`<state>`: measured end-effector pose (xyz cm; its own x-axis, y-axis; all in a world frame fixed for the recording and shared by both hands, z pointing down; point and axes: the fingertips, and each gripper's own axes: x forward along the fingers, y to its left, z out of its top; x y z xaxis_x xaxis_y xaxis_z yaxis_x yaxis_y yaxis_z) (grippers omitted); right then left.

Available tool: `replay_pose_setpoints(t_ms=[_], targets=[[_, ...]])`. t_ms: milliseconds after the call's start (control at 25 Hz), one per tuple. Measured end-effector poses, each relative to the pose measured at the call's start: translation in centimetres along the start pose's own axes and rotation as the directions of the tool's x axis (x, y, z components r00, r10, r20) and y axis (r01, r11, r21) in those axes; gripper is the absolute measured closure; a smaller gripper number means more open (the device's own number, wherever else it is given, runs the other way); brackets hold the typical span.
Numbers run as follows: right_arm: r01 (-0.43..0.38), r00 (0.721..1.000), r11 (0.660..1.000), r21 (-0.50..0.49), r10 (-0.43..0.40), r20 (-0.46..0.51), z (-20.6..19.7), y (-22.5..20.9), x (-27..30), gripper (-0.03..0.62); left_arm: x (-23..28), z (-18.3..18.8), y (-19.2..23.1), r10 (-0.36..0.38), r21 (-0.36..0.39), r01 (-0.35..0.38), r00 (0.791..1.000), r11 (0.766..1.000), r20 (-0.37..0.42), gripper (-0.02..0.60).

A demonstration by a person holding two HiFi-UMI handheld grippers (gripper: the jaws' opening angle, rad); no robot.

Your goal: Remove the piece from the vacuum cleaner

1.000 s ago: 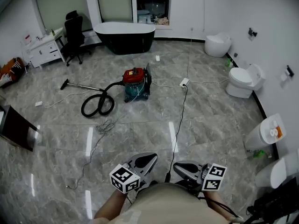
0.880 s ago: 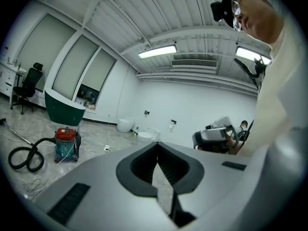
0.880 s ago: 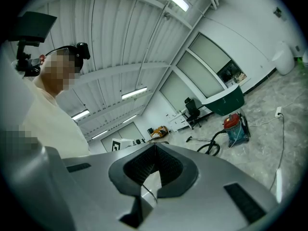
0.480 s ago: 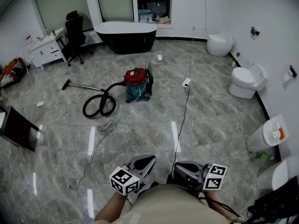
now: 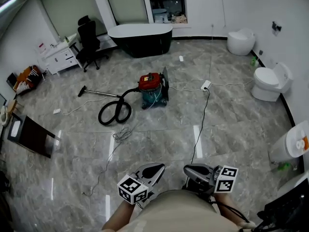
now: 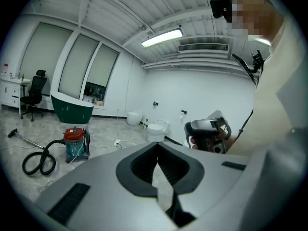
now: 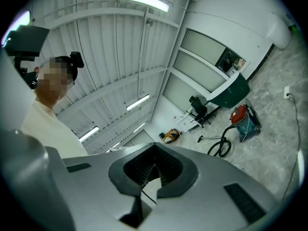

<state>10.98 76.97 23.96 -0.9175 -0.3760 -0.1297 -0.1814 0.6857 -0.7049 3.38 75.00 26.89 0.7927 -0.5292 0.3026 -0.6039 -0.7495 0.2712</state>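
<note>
The left hand-held gripper (image 6: 157, 148) has its jaws together, empty, and the vacuum cleaner (image 6: 75, 142) stands well away at left.

Floor (image 5: 231, 124): open stretch ahead of the person.
Cables: black cable (image 5: 202, 120) and thin cord (image 5: 123, 134) cross it.
Hose (image 5: 115, 112): coiled left of vacuum cleaner (image 5: 153, 88).

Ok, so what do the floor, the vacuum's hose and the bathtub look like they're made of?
Floor: polished grey stone or marble-look tile, going by the veining, grid joints and lamp reflections.
Hose: probably black flexible plastic, since it lies in a loose coil.
Bathtub: glossy, dark outside with a white rim. It could be acrylic or ceramic; I can't tell which.
</note>
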Motion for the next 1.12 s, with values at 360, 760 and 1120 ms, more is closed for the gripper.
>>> replay_pose_setpoints(t_ms=[360,760,1120], targets=[[-0.128,0.987,0.990,0.061,0.134,-0.093,3.6,-4.1,-3.9,0.591,9.1,2.5,-0.9,0.048,0.044,-0.046,0.998,0.998,-0.045,0.577],[-0.250,0.943,0.966,0.066,0.259,-0.211,5.4,-7.0,-5.8,0.591,15.0,2.1,-1.9,0.123,0.092,-0.111,0.984,0.990,-0.130,0.577],[-0.219,0.955,0.975,0.048,0.224,-0.192,7.3,-9.0,-6.0,0.591,17.5,4.7,0.6,0.100,0.112,-0.088,0.989,0.990,-0.105,0.577]])
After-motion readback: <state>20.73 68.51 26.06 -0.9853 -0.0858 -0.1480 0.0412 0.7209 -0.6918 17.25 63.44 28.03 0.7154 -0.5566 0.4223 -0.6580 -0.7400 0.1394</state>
